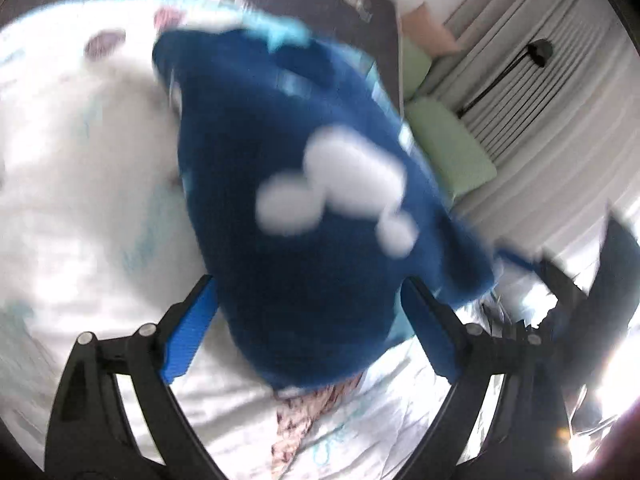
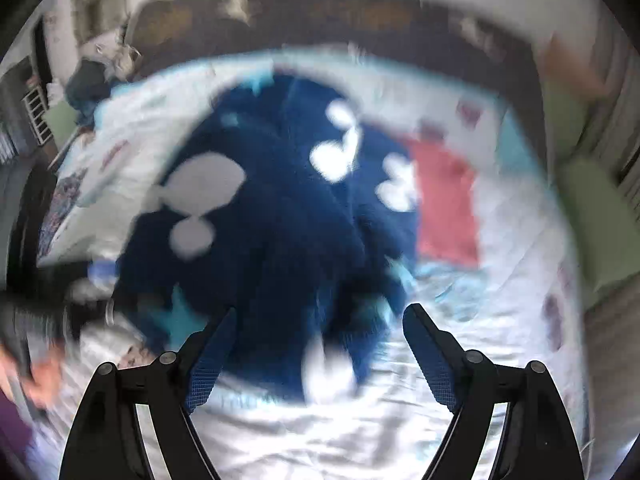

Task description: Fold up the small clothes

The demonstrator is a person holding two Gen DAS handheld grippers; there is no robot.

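— While both views are blurred, what lies at the left of the left wrist view?

— White bedsheet [image 1: 72,184], bare and creased. Then the dark blue garment [image 1: 304,240] with white blotches, heaped mid-frame on the bed.

— And the left gripper [image 1: 308,300]?

— Jaws spread wide, one blue pad [image 1: 188,336] on each side of the heap (whether they touch the cloth I cannot tell). A patterned cloth [image 1: 304,412] peeks out below it; green pillows [image 1: 448,148] lie at the right.

— The right wrist view?

— From the left: a white pillow [image 2: 120,152], the same blue garment [image 2: 272,216] in the middle, a red cloth [image 2: 448,204] just beside it. The right gripper [image 2: 320,332] stands wide open over the garment's near edge — gripping nothing.
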